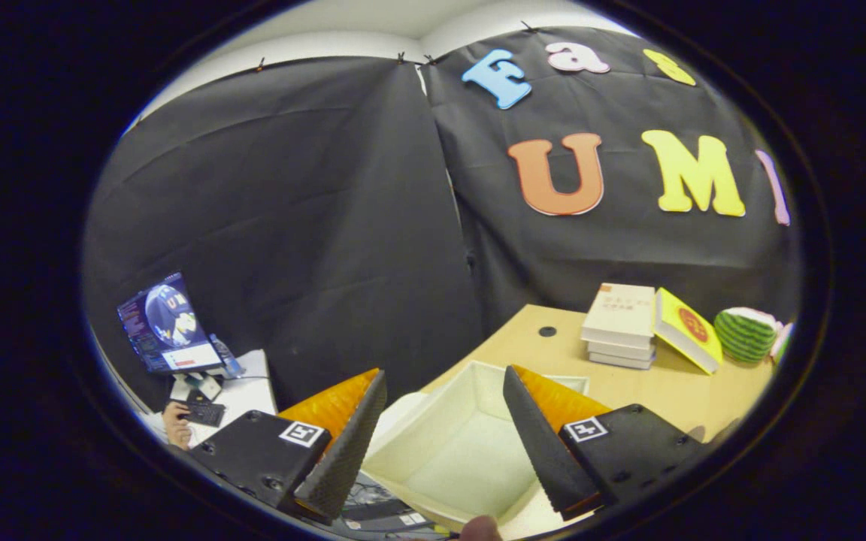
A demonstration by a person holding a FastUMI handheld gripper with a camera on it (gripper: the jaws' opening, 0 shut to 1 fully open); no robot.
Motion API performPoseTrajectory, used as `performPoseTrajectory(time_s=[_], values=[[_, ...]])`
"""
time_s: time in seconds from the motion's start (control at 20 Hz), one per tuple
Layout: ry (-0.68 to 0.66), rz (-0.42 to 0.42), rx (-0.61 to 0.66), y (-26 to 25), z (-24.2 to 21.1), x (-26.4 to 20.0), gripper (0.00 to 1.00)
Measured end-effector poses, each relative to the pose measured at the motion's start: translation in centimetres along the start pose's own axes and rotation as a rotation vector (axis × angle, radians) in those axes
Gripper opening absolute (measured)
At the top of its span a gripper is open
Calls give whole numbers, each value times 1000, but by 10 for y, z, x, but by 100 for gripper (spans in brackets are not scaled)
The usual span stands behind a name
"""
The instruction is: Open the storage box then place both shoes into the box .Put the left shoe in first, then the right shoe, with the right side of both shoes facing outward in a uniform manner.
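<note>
pretty even indoor light from overhead, wooden table (pixel 673 383) bright, black cloth wall (pixel 313 225) soaks it up, heavy fisheye bending at edges, mostly sharp

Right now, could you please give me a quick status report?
Gripper open, holding nothing. Cream open storage box between the fingers, nothing inside. Stacked books beyond on wooden table, not in the way.

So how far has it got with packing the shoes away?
Done: the white storage box on the wooden table looks open, its inside showing with no shoe in it. In hand: nothing; the hand-held gripper hangs above the box with its fingers spread apart. Left: both shoes, left one first, then right. Beyond the box lie a stack of books and a watermelon-like toy.
</note>
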State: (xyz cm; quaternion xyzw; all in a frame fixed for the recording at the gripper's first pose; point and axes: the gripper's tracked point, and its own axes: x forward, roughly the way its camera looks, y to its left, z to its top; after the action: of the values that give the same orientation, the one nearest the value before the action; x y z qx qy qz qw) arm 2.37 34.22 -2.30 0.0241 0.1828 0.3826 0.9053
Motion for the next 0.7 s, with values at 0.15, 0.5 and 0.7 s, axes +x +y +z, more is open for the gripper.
performPoseTrajectory(time_s=[0.15, 0.5, 0.7], values=[[7, -104, -4, -45, -6, -29, 100], [59, -376, 28, -166, -41, -99, 100], [157, -458, 161, -211, -76, -130, 100]])
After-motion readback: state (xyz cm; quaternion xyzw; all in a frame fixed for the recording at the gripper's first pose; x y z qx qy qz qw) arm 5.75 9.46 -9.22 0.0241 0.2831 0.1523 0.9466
